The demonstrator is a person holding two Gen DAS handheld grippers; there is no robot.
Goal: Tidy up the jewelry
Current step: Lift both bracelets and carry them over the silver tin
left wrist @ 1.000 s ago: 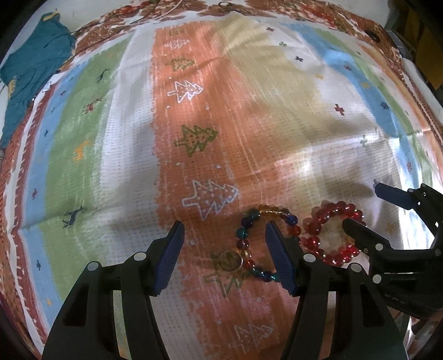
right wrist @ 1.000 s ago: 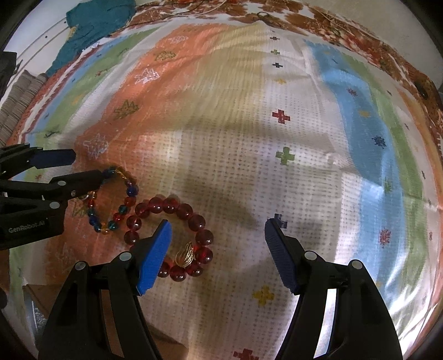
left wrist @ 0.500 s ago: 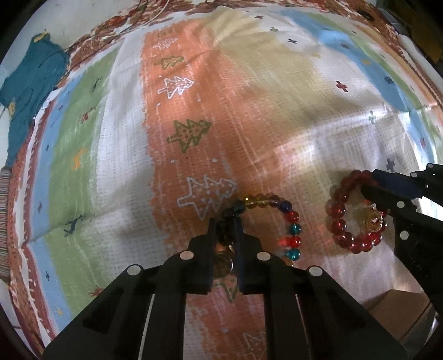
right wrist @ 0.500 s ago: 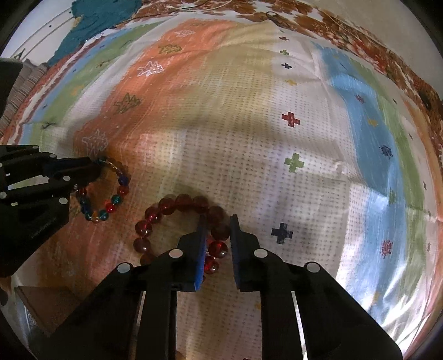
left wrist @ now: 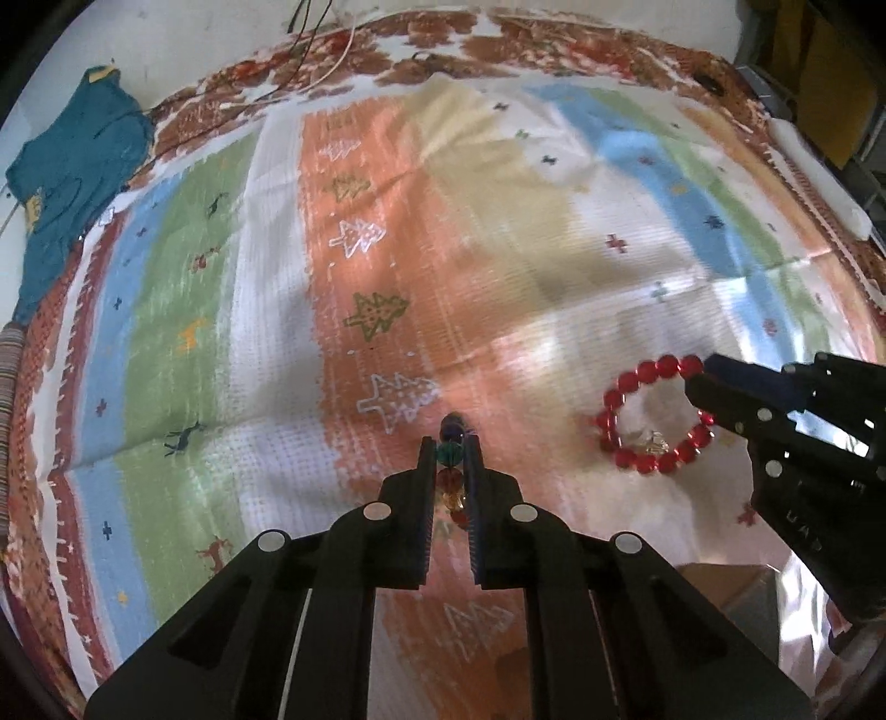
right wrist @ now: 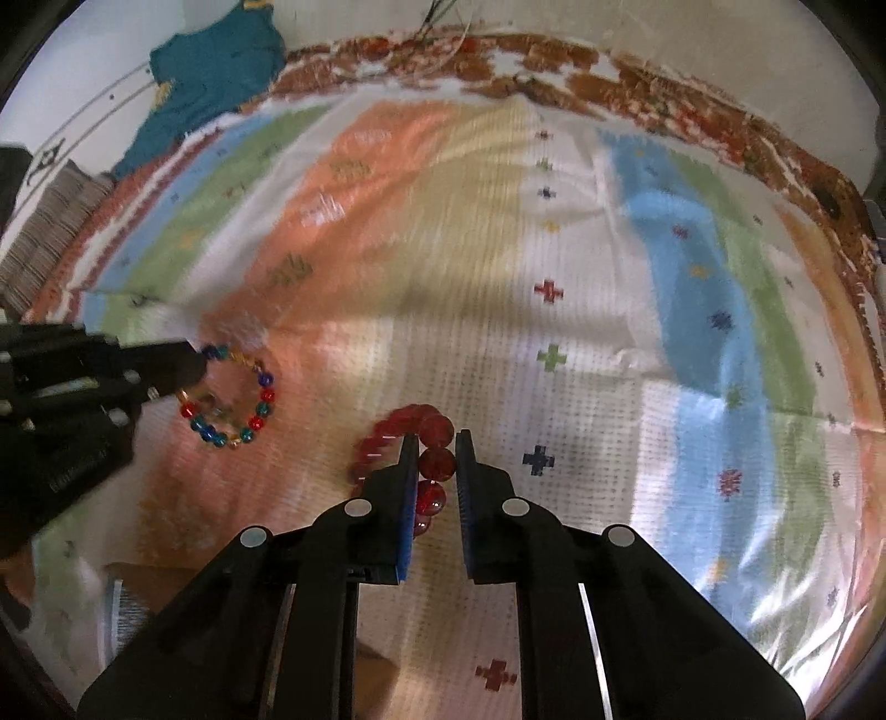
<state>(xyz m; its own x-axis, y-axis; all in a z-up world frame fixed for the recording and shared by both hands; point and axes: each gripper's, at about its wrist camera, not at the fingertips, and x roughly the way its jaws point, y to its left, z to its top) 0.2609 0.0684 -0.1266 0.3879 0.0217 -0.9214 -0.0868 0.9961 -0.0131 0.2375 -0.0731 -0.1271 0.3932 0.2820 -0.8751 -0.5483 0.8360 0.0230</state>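
A wide striped cloth [left wrist: 498, 266] covers the whole work surface, its bands running orange, cream, white, blue and green, with little tree, reindeer and cross motifs and a mottled brown border at the far edge. A rumpled teal garment [left wrist: 66, 171] lies off its far left corner, and thin wires [left wrist: 326, 50] trail over the border at the back.

Both tools point steeply down at the cloth. The left gripper [left wrist: 449, 451] is clenched on the multicoloured bead bracelet [right wrist: 235, 396]: in its own camera a green bead sits pinched between the two pads with red and amber beads strung below it. From the right wrist camera the same bracelet shows as a loop of blue, teal, red and amber beads hanging from the black fingertip on the left of the view, over the orange band.

The right gripper [right wrist: 434, 457] grasps the red bead bracelet [left wrist: 653, 421], one large round red bead squeezed between its blue-lined pads and more beads curving away to the left. From the left wrist camera that bracelet is an open ring of glossy red beads held by its upper right side, with a small pale gold charm [left wrist: 656, 440] inside its lower arc. I cannot tell whether either bracelet touches the cloth.
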